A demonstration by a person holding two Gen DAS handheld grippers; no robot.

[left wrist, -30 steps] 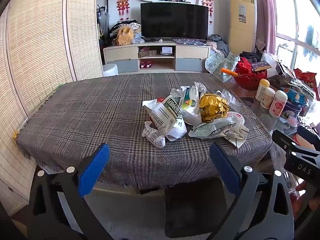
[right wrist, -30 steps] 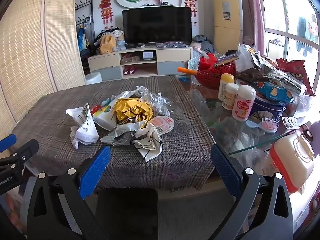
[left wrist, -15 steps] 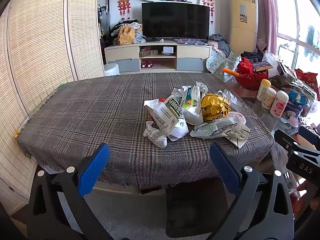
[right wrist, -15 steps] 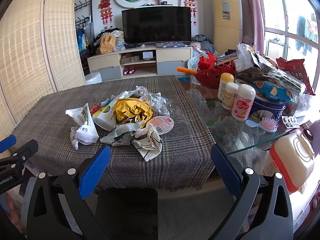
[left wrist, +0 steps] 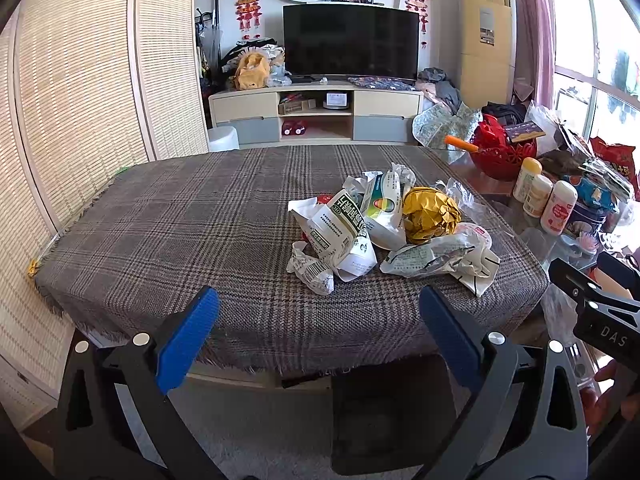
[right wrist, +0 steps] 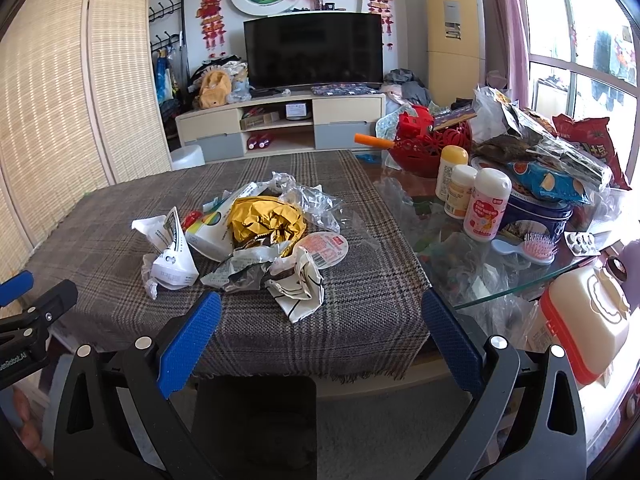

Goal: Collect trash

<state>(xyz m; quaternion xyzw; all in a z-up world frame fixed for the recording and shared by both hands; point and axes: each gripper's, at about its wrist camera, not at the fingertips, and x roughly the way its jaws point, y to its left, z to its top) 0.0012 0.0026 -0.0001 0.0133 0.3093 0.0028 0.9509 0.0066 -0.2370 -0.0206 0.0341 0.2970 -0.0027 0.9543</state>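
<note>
Under the gold foil ball point(right wrist: 266, 218), half-buried wrappers, perhaps a red cap point(right wrist: 193, 216)

My pads point(left wrist: 188, 336) are rough blue rubber on matt black plastic. Under the trash lies a coarse woven plaid tablecloth point(left wrist: 180, 232). The gold wrapper point(right wrist: 266, 220) is shiny crinkled foil, the white bags point(left wrist: 340, 232) glossy paper, the tabletop point(right wrist: 500, 280) smooth glass.

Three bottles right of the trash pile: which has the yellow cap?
The farthest bottle, nearest the red basket. The other two have white caps.
</note>
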